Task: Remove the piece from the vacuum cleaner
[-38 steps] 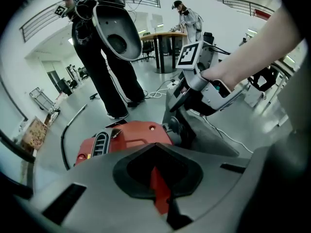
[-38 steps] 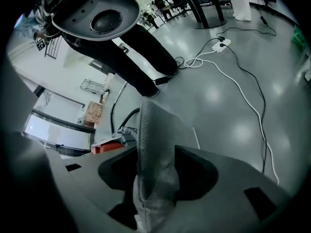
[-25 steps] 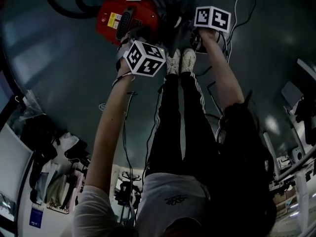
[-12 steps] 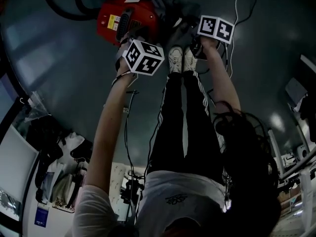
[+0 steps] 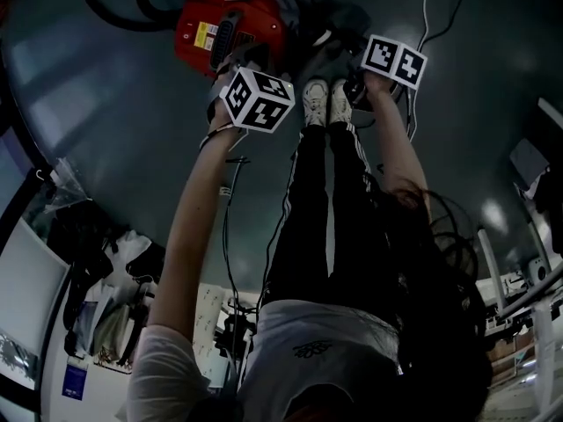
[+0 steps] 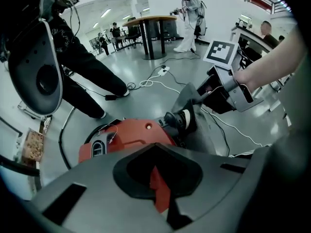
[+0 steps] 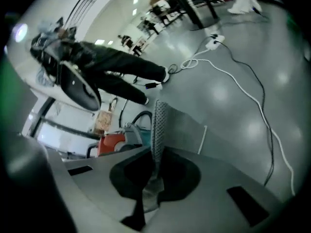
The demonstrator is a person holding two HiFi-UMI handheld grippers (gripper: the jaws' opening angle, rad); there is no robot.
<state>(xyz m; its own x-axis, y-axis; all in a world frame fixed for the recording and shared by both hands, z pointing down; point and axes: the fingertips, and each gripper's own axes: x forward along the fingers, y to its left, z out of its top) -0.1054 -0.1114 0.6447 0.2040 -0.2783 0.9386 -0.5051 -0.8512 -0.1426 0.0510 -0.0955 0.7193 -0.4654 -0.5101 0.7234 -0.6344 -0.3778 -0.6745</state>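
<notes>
The red vacuum cleaner [image 5: 230,26] lies on the grey floor by the person's feet. My left gripper [image 5: 234,61] reaches down onto its near edge. In the left gripper view a sliver of the red body [image 6: 159,191] sits between the shut jaws. My right gripper [image 5: 350,70] is to the right of the vacuum, shut on a flat grey piece [image 5: 327,40] with a meshed edge. That grey piece [image 7: 158,123] stands up between the jaws in the right gripper view, the vacuum cleaner [image 7: 112,143] behind it. The left gripper view shows the right gripper [image 6: 203,97] holding the grey piece [image 6: 204,130] beside the vacuum cleaner [image 6: 129,136].
A black hose [image 5: 114,14] curls off the vacuum's far side. Cables [image 5: 424,16] and a white power strip [image 6: 164,70] trail over the floor. The person's white shoes [image 5: 322,104] stand between the grippers. Other people and a round table [image 6: 148,19] are farther off.
The right gripper has shifted to the right and nearer, away from the vacuum, carrying the grey piece. The left gripper has stayed on the red body.
</notes>
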